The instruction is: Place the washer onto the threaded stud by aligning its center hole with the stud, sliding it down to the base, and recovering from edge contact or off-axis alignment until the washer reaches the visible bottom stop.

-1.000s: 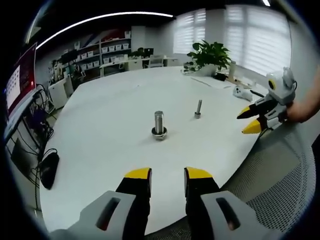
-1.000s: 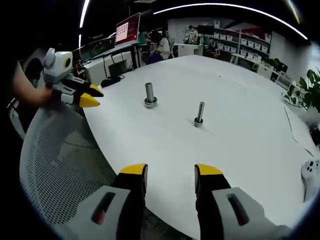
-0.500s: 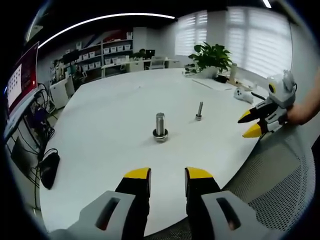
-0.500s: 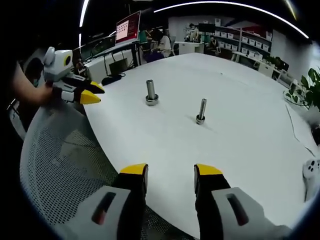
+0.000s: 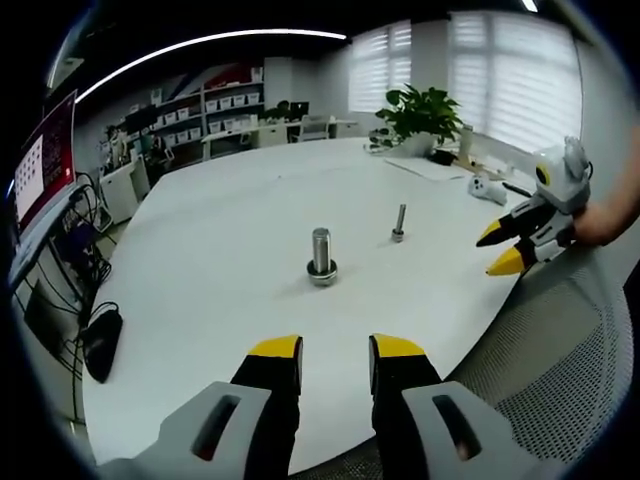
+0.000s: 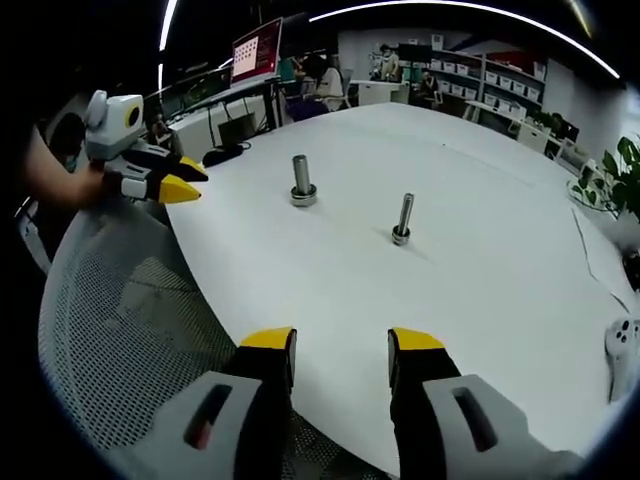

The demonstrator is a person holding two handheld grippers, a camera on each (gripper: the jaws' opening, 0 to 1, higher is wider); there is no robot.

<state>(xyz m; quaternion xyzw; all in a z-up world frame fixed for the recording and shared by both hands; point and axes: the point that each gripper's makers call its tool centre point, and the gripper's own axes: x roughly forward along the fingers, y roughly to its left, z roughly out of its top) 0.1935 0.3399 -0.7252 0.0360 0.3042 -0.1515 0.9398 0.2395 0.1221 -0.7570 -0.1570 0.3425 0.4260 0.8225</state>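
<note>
White table (image 5: 220, 230): washer (image 5: 322, 277) round stud (image 5: 320, 250) base, well beyond open jaws.

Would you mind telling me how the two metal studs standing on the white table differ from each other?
The thick stud is clearly wider than the thin stud. The thick stud has a broad ring, seemingly a washer, around its foot; the thin stud has only a small collar at its base. In the left gripper view the thick stud stands nearer the left gripper, and the thin stud nearer the right gripper. Both are silvery, upright and apart on the table.
</note>
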